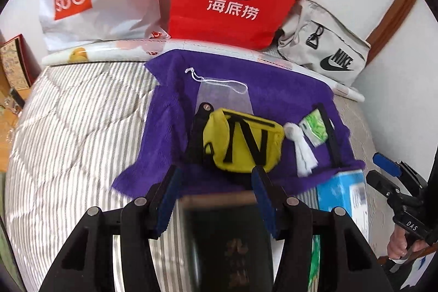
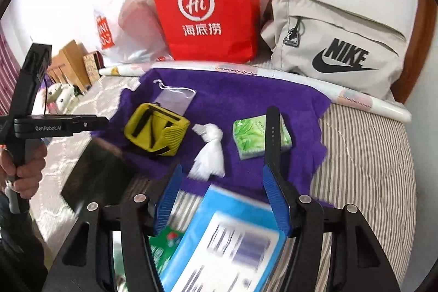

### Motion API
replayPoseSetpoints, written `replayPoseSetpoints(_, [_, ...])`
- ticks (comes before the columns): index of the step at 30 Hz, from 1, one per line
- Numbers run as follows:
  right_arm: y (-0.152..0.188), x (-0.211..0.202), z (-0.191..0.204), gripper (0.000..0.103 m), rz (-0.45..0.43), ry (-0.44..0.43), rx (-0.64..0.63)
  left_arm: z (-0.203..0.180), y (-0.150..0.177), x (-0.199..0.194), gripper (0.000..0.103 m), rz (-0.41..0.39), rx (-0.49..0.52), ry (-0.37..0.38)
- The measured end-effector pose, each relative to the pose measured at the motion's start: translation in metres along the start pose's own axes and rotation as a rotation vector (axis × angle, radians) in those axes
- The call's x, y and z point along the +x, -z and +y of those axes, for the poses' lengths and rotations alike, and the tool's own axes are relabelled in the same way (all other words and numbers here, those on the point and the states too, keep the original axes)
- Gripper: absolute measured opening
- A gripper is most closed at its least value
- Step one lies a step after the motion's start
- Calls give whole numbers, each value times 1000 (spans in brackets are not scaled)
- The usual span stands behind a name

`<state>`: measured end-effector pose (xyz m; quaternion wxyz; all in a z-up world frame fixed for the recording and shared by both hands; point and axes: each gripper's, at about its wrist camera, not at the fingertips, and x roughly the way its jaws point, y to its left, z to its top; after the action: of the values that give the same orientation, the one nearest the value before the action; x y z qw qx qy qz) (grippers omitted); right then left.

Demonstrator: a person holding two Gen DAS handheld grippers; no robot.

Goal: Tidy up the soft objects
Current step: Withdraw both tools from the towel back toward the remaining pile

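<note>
Striped bed, purple towel (image 1: 273, 89), yellow pouch (image 1: 243, 138) lengthwise roughly across it, both grippers' jaws apart, apparently empty.

Left gripper (image 1: 215, 184): black plastic frame showing along the frame bottom, two angular arms, round silver screws sitting at the pivots, ribbed dark-blue pads lining the fingers (image 1: 167, 199). Right gripper (image 2: 228, 192): same black build, silver screws, brighter blue ribbed pads. At the left edge of the right wrist view, the left unit's black handle is showing white "GenRobot.AI" lettering, with a hand (image 2: 23, 171) and dark sleeve below. At the lower right of the left wrist view, the right unit is showing a blue pad, "DAS" lettering, a hand (image 1: 402, 244).
</note>
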<state>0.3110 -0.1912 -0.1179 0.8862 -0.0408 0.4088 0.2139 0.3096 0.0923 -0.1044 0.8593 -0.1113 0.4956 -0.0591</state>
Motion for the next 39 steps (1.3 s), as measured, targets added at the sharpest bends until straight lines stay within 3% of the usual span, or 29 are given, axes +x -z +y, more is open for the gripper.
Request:
replayPoseSetpoints(8, [41, -45, 27, 61, -25, -44, -5, -14, 46, -42, 51, -35, 40, -13])
replayPoseSetpoints(20, [105, -77, 60, 61, -3, -122, -11, -28, 130, -67, 51, -21, 88, 22])
replayPoseSetpoints(31, [187, -53, 104, 62, 115, -224, -113, -11, 165, -60, 51, -7, 27, 33])
replayPoseSetpoints(39, [213, -42, 130, 62, 142, -274, -153, 4, 177, -54, 51, 5, 2, 47])
